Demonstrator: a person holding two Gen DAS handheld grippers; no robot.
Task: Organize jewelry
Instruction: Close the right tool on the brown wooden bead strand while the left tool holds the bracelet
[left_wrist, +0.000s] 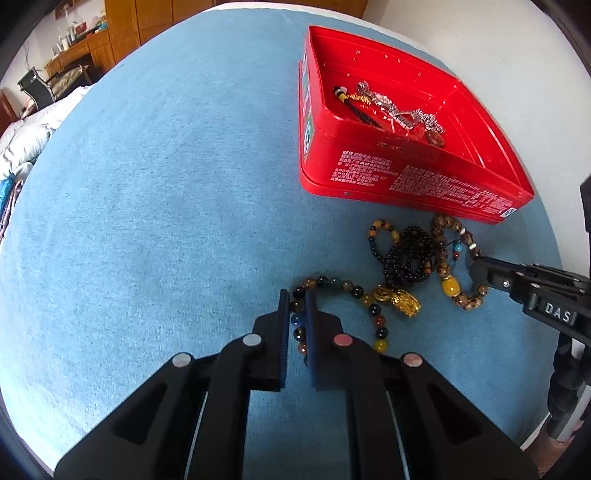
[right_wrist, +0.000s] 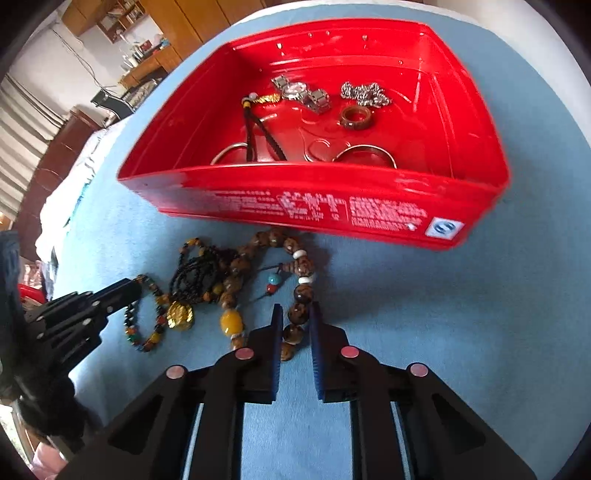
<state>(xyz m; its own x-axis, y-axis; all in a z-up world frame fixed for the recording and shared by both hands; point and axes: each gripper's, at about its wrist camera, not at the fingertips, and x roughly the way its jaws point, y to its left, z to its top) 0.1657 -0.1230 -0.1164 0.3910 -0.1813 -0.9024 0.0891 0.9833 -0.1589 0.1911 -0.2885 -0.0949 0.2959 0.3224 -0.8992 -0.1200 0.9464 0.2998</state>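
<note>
Both tools are narrowed onto strands ahead of the red box (right_wrist: 314, 206): left gripper (left_wrist: 297, 306) pinches the multicoloured bracelet (left_wrist: 332, 288), right gripper (right_wrist: 295, 321) the brown bracelet (right_wrist: 299, 295); overlapping black beads (right_wrist: 192, 273) between them may snag on lifting.

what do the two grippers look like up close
Both the left gripper and right gripper are matte black, angular linkage frames with flat blue-padded fingers and round silver and pinkish pivot caps. White "DAS" lettering marks the right one's side. No cables or sleeves show.
</note>
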